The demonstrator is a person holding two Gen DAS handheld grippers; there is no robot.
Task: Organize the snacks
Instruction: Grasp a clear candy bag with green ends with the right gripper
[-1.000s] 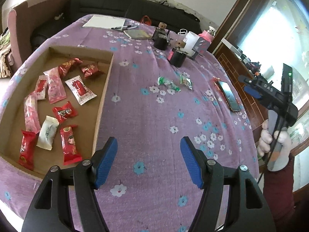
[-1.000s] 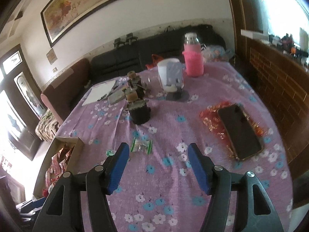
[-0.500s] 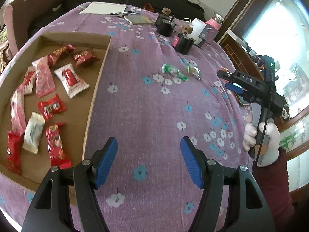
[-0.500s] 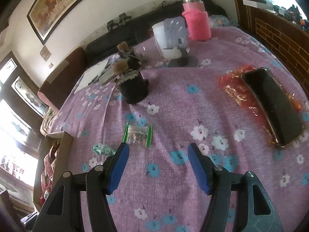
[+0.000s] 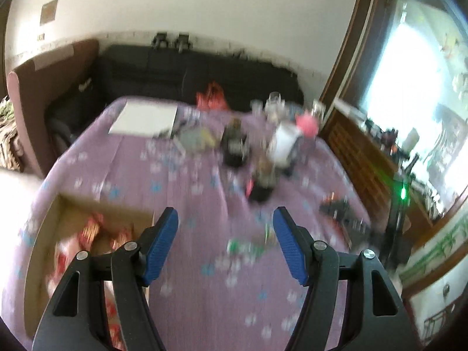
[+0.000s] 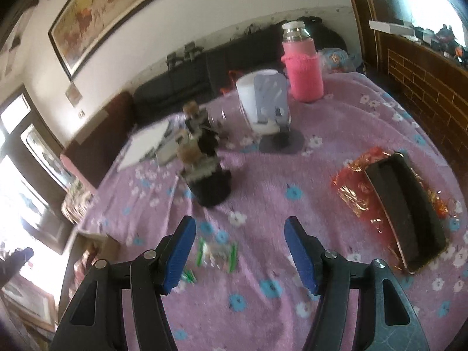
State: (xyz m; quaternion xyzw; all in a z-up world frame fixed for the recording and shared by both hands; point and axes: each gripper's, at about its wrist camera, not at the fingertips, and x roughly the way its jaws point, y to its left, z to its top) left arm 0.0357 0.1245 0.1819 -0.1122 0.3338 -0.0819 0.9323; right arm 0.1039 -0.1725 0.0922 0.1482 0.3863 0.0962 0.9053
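Observation:
My left gripper (image 5: 225, 244) is open and empty above the purple flowered tablecloth. Its view is blurred. The cardboard tray (image 5: 44, 228) with several red snack packets (image 5: 93, 228) lies to its left. Green-wrapped snacks (image 5: 248, 245) lie on the cloth just ahead between its fingers. My right gripper (image 6: 239, 251) is open and empty. A clear snack packet with green ends (image 6: 218, 253) lies on the cloth between its fingers, nearer the left one. A second green snack (image 6: 187, 276) shows beside the left finger.
A black phone (image 6: 405, 210) lies on a red foil wrapper (image 6: 351, 187) at the right. A dark jar (image 6: 209, 181), a white cup (image 6: 263, 102) and a pink bottle (image 6: 302, 70) stand farther back. Paper (image 5: 143, 117) lies at the far end before a dark sofa.
The left gripper's view has swung up and forward, so the tray sits lower left and the green snacks lie close ahead. The right gripper has closed in on the clear packet.

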